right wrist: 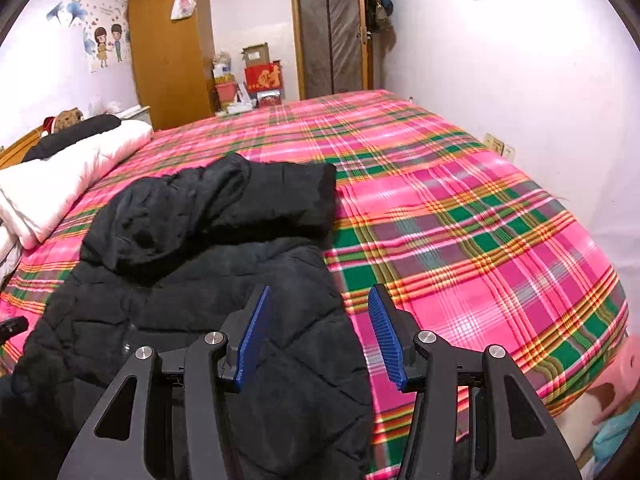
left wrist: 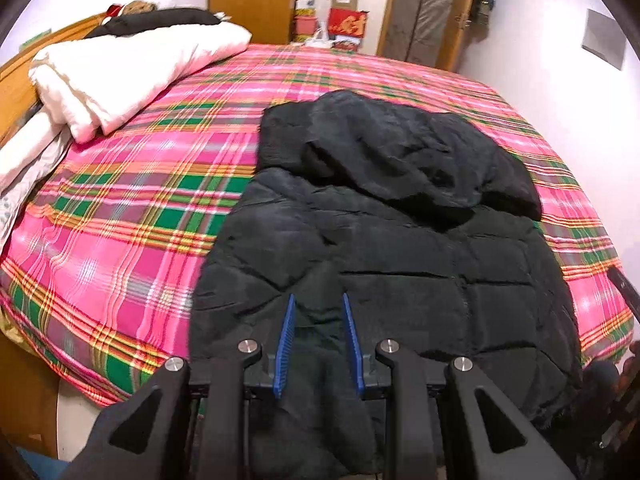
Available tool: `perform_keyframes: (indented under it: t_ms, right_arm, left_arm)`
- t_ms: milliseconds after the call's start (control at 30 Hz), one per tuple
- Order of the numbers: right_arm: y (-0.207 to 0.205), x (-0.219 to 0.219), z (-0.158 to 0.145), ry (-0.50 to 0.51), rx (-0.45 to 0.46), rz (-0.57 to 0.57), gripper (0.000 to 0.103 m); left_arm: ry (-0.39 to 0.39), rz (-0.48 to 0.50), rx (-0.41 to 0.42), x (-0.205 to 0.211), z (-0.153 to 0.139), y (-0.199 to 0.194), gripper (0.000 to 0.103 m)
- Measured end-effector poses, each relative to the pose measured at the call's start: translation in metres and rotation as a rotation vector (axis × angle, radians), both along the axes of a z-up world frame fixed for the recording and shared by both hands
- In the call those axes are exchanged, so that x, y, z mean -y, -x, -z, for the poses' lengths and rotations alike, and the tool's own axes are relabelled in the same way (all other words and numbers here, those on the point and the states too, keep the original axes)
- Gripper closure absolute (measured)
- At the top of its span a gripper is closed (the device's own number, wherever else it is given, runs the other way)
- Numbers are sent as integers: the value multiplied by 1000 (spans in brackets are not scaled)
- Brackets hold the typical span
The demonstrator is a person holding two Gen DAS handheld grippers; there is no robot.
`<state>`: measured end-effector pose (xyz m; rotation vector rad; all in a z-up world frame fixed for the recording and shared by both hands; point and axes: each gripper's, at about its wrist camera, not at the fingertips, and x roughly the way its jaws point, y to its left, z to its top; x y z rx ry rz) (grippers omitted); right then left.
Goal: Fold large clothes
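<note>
A large black quilted puffer jacket [left wrist: 400,248] lies on the bed's pink plaid cover [left wrist: 120,208], its hood end folded over the body at the far side. My left gripper [left wrist: 319,300] is open over the jacket's near hem, with black fabric between the blue pads. My right gripper [right wrist: 318,294] is open wide above the jacket's [right wrist: 192,264] near right edge, one pad over the jacket and one over the plaid cover [right wrist: 460,220]. Neither gripper is closed on the fabric.
A folded white quilt [left wrist: 132,68] and pillows lie at the bed's left by the wooden headboard. A wooden wardrobe [right wrist: 172,48], boxes [right wrist: 260,76] and a door [right wrist: 332,32] stand beyond the bed. A white wall runs along the right side.
</note>
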<state>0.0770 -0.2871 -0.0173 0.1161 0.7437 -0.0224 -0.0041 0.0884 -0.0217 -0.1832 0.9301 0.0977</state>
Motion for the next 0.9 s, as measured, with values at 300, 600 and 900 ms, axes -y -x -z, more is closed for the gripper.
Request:
perform_keyframes:
  t_ms: [300, 600, 900]
  right_arm:
    - [-11, 38, 63, -203, -262, 35, 45]
    - [-12, 39, 90, -238, -365, 32, 41]
    - [-13, 62, 103, -319, -379, 83, 41]
  left_arm:
    - [47, -72, -131, -41, 40, -11, 71]
    - [140, -112, -231, -57, 72, -23, 60]
    - [53, -184, -173, -68, 66, -27, 60]
